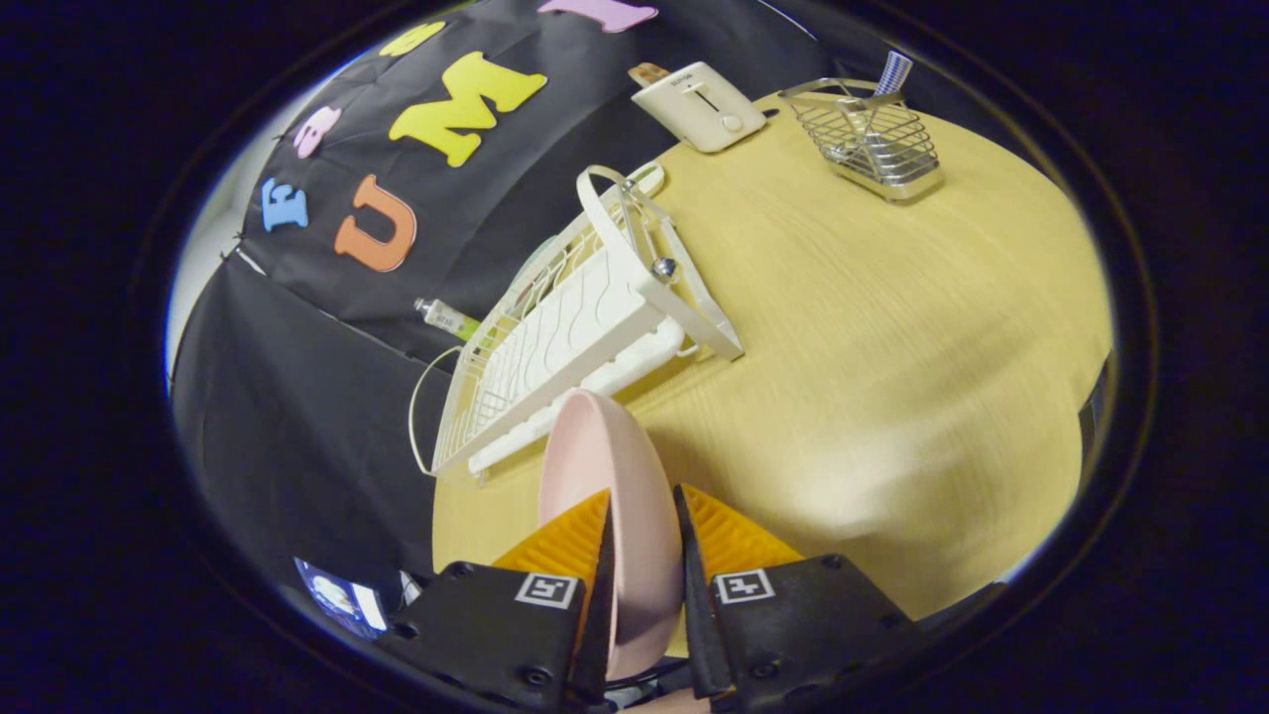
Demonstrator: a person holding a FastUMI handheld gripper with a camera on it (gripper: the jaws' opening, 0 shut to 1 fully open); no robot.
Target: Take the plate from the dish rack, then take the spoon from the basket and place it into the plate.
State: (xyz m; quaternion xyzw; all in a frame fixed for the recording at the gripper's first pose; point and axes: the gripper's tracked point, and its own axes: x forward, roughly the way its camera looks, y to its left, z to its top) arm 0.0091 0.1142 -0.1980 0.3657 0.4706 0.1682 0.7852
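In the gripper view, taking the dish rack (585,327) as the landmark, the only writing besides the wall's is a small dark mark on top of the toaster (699,104), too small to read, and each finger carries one square black-and-white marker. There is one plate, one rack, one basket, one toaster and one small bottle. The gripper (644,565) pinches the plate (615,496) on edge between its two fingers, both pressing on it, one on each face; the plate is pink, smooth and round with a shallow dished side, and it stands just in front of the rack's near end, clear of it. The rack is white, made of thin wire bars over a moulded tray with wavy grooves, with a looped handle at its far end. Beyond the rack's far end sits the toaster, cream and boxy with one slot and a round knob. Well apart from the rack, beside the toaster, stands the basket (872,139), shiny metal wire, holding a checked blue-and-white handle (895,71) that is probably the spoon. A small green bottle (448,318) lies behind the rack. All rest on a pale wood-grain table (892,347).
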